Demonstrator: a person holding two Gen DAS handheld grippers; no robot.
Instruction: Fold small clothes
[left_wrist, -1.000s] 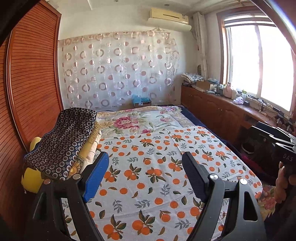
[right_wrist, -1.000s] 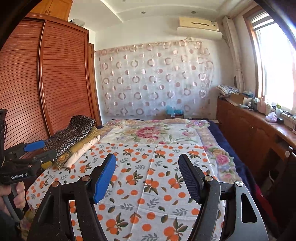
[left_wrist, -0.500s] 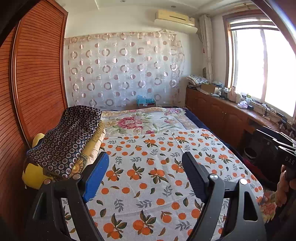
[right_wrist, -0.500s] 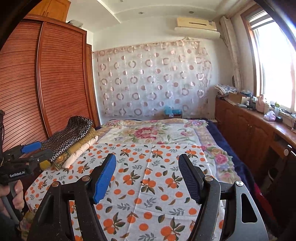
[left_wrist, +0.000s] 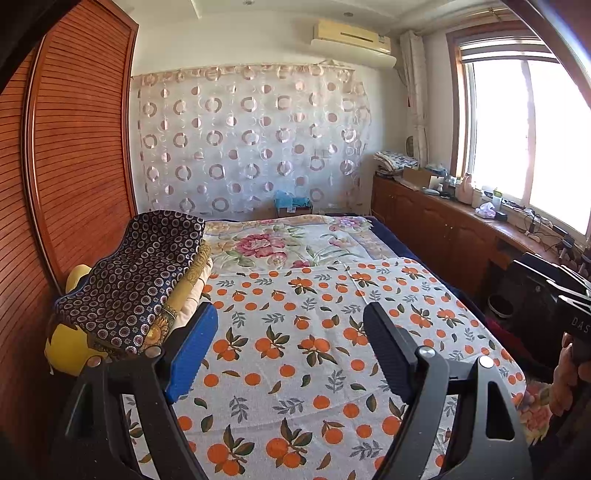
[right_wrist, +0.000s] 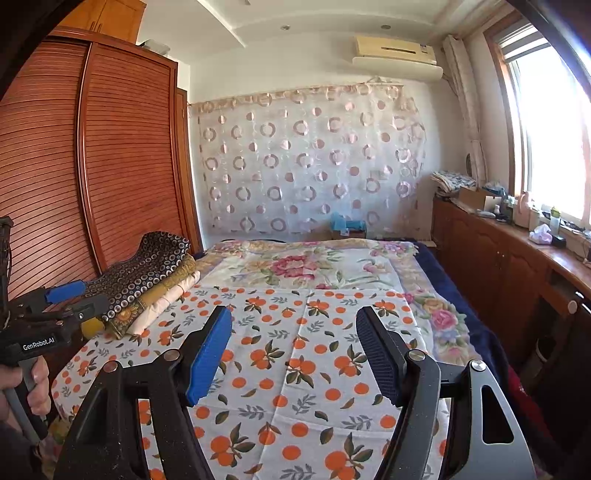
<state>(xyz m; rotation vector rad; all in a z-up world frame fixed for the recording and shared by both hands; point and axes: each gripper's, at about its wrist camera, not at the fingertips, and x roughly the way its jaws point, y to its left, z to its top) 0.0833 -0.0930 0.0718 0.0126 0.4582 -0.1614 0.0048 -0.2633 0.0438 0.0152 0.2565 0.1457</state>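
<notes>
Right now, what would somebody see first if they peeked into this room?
Probably the orange-print cloth, spread flat over the near part of the bed. Next, the pile of folded clothes along its left edge by the wooden wardrobe, then the bright window on the right.

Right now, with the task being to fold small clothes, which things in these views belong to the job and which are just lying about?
For the job:
- orange-print cloth spread flat on the bed
- stack of folded fabrics at the bed's left edge
- left gripper, open
- right gripper, open

Just lying about:
- floral bedspread
- air conditioner
- circle-pattern curtain
- wooden wardrobe
- cluttered window counter
</notes>
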